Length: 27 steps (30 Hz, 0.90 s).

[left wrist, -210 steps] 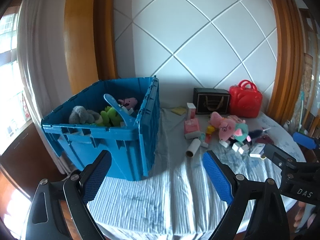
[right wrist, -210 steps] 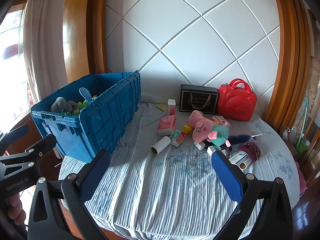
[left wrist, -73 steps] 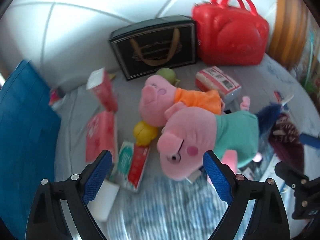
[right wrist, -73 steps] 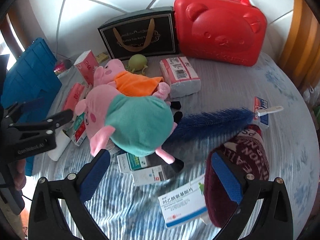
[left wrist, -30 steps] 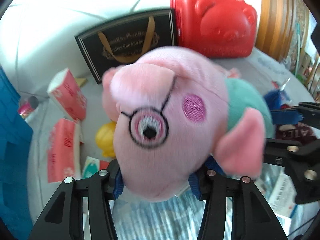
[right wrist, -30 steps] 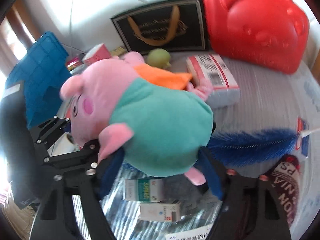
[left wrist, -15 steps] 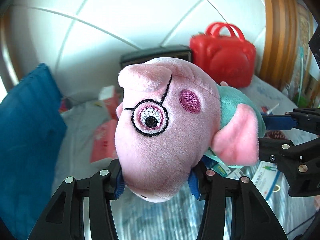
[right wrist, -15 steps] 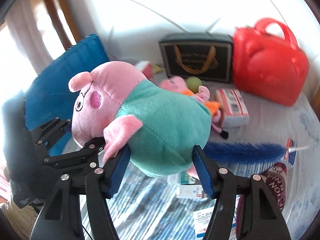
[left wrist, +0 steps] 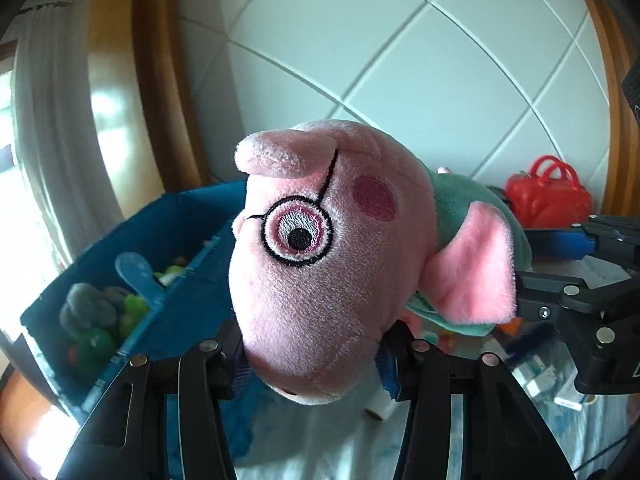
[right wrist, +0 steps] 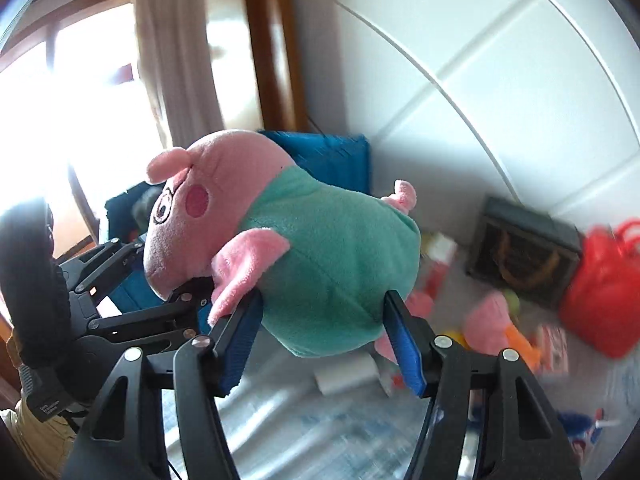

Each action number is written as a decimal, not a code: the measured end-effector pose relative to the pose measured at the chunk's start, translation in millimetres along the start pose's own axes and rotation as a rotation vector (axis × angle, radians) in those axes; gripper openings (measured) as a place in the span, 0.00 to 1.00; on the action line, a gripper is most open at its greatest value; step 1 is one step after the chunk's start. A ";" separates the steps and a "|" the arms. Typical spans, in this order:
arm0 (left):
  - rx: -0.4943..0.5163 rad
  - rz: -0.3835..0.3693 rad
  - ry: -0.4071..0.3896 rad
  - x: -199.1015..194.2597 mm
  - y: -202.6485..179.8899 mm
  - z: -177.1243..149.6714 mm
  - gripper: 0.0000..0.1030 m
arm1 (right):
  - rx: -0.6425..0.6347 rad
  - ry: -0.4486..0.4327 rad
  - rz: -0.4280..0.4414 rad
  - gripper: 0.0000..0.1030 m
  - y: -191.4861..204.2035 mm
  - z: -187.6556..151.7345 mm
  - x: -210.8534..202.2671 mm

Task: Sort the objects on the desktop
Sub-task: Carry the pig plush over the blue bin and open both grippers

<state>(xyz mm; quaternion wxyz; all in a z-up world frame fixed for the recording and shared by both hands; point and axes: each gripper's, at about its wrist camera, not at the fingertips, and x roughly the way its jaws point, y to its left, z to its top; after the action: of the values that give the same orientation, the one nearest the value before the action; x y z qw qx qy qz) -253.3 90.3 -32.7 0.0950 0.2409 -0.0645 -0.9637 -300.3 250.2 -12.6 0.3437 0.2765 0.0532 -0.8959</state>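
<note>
Pig, a big plush with a pink head and green body, hangs in mid-air at the centre of both views, carried by two grippers at once. Left gripper clamps the head from below; right gripper has its blue pads pressed into the green belly, jaws closing further on the soft stuffing. Two grips make sense for a toy this bulky and floppy: one alone would let it sag or swing.

Crate, blue and open, sits at left behind the head, already holding a grey plush and green toys, so it is probably the drop spot. Its near wall stands between pig and opening, so the toy likely needs lifting over the rim.

On the table at lower right lie a white roll, a smaller pig, a red case and a dark box, all well clear of the carry path.
</note>
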 end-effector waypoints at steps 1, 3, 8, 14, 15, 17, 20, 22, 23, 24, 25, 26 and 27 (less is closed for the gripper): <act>-0.008 0.023 -0.013 -3.4 23.8 3.9 0.48 | -0.014 -0.019 0.012 0.59 18.3 11.6 6.9; -0.023 0.067 -0.033 -8.1 71.2 9.9 0.48 | -0.045 -0.053 0.040 0.59 61.6 36.8 28.4; -0.057 0.149 -0.008 -1.2 173.2 5.3 0.48 | -0.081 -0.065 0.104 0.59 141.5 74.2 87.8; -0.116 0.205 0.099 26.7 267.9 -26.8 0.48 | -0.109 0.024 0.180 0.59 215.7 85.0 168.5; -0.125 0.207 0.121 33.8 277.7 -33.5 0.48 | -0.113 0.043 0.183 0.59 222.2 84.1 180.2; -0.129 0.210 0.155 46.3 291.5 -44.1 0.48 | -0.118 0.080 0.187 0.59 234.1 82.3 202.6; -0.124 0.197 0.188 61.4 291.7 -52.0 0.49 | -0.104 0.132 0.178 0.59 240.9 79.4 227.4; -0.120 0.175 0.196 65.6 289.2 -54.9 0.51 | -0.088 0.149 0.162 0.59 236.6 77.5 234.0; -0.119 0.167 0.194 66.8 287.1 -54.3 0.53 | -0.080 0.156 0.154 0.59 233.8 76.4 236.8; -0.118 0.164 0.191 67.7 283.1 -51.8 0.56 | -0.076 0.163 0.144 0.59 231.4 75.7 238.9; -0.117 0.161 0.188 68.6 279.1 -49.3 0.64 | -0.077 0.169 0.133 0.59 229.5 75.3 240.3; -0.119 0.158 0.185 68.9 277.4 -48.5 0.69 | -0.078 0.174 0.123 0.59 229.5 76.5 241.8; -0.122 0.156 0.184 68.8 277.4 -49.1 0.69 | -0.077 0.178 0.114 0.59 230.6 78.3 242.0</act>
<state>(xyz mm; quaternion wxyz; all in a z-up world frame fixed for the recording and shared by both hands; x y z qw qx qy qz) -247.3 -198.3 -59.5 0.1895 0.3164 -0.0153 -0.9294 -335.3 -88.8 -53.6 0.3984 0.3440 0.1021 -0.8441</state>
